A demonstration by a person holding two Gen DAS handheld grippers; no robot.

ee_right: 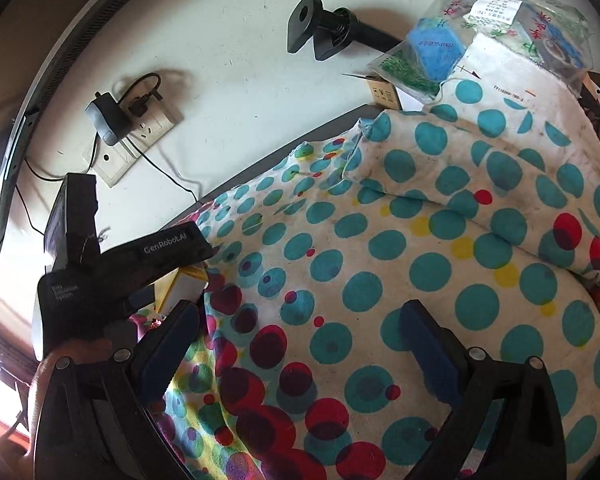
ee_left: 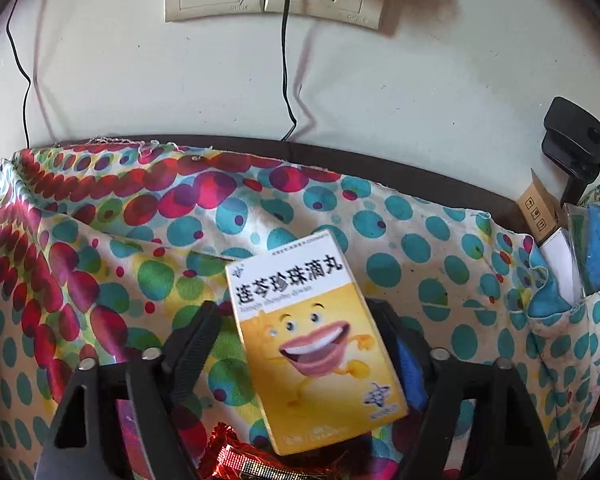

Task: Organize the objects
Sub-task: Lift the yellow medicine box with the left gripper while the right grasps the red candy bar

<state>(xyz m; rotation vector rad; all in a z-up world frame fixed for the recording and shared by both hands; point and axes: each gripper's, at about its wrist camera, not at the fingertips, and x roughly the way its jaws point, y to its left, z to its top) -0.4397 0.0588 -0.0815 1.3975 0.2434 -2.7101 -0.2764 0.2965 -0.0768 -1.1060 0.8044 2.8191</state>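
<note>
Left hand-held gripper (ee_left: 300, 320) pinched yellow medicine box (ee_left: 314, 340) over dotted cloth (ee_left: 440, 264); red wrapper (ee_left: 252, 460) below. Right hand-held gripper (ee_right: 300, 344) spread, w/ nothing between.

A yellow-and-white medicine box (ee_left: 314, 340) with black Chinese lettering and a cartoon smiling mouth stands tilted, top leaning left, above the dotted cloth (ee_left: 420, 248). Below it lies a shiny red wrapper (ee_left: 256, 460), perhaps a snack, mostly cut off.
</note>
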